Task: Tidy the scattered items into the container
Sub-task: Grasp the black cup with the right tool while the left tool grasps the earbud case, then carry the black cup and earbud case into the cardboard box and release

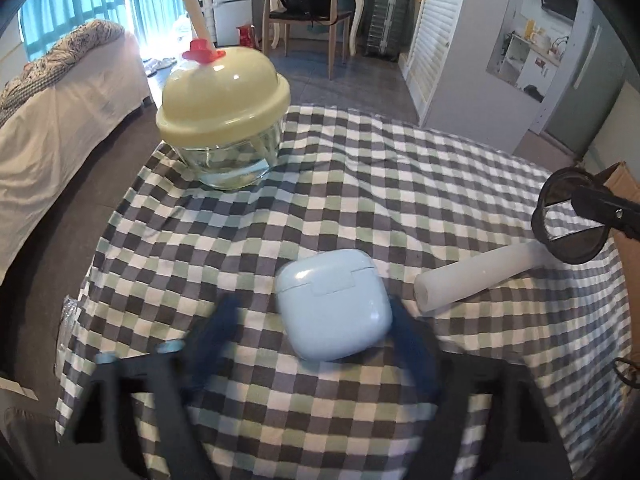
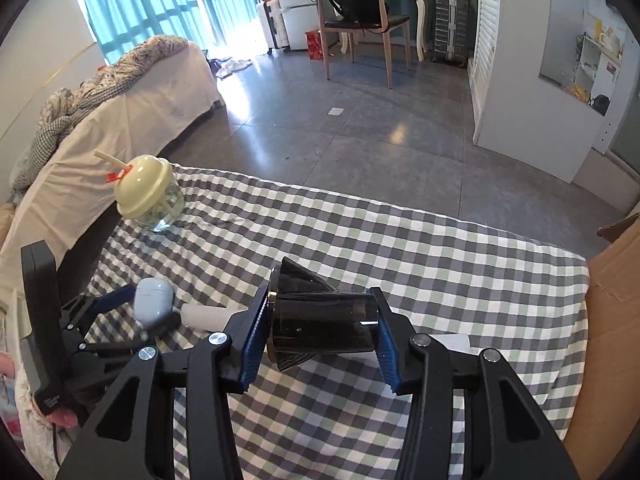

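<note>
The right gripper (image 2: 320,336) has its jaws closed on a dark plastic cup piece (image 2: 320,320) with a cone-shaped end. The blue pads press on both sides of it, and it hangs just above the checked cloth (image 2: 440,264) on the bench. A brown cardboard box (image 2: 608,320) sits at the right edge of the bench. I think that is the container, so the dark piece should go there.

The left gripper (image 1: 312,316) has its jaws open wide around a light blue earbud case (image 1: 334,304). One finger is touching or almost touching the case on its right side. The other finger is apart from it on the left. The fingers look blurry, so they may be moving. Nothing is held yet.

A white tube (image 1: 476,276) lies just beside the case, on its right. A glass jar with a yellow lid (image 1: 224,120) and a straw stands far back at the bench corner.

To do this well, the left gripper should slide over so the case sits in the middle of the jaws, then squeeze slowly. The case is smooth and round, so it could slip or spin away if one finger pushes first. Keep clear of the white tube so it does not roll.
</note>
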### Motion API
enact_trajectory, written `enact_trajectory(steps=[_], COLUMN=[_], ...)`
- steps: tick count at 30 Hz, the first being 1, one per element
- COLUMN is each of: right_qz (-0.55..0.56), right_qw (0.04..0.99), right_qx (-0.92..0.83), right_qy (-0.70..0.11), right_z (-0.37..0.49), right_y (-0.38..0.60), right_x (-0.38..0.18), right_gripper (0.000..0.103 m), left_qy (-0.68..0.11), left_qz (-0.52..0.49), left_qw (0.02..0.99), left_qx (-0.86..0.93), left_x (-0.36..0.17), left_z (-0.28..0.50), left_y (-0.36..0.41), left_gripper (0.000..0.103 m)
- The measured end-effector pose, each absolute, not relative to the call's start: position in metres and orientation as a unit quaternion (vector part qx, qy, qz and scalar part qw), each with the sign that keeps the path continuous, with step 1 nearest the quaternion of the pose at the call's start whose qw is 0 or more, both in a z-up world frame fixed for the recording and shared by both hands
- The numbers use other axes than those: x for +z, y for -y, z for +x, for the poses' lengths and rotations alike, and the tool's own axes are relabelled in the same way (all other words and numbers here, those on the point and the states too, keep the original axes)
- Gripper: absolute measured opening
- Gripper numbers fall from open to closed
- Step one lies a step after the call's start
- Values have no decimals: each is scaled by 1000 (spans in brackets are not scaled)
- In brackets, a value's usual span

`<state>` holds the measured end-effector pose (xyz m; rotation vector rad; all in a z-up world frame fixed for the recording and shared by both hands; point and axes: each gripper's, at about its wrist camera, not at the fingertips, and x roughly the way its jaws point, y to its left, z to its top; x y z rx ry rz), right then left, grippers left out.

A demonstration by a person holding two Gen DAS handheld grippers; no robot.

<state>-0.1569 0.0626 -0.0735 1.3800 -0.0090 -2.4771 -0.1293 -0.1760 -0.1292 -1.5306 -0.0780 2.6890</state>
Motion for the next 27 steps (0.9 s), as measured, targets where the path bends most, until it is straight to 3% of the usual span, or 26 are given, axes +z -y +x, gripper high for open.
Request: enact_trajectory(steps=[8,16,27], right_qz=[466,442,376], right_qw=[155,154,78], right_qx=[-871,-883,-920], right_qy=[8,35,75], right_z=[-144,-118,-41], right_y=[-70,-96,-203], right_x=[-60,-30,32], right_gripper=[47,47,47], left_qy=[48,18,-85], left_qz=[-498,-451,-367], left_qw=[38,73,265], left_qx=[865,889,888], left_x=[-117,-65,13], left_z=[-118,-107,-79], left_y=[174,139,-37], left_gripper=[53,53,53])
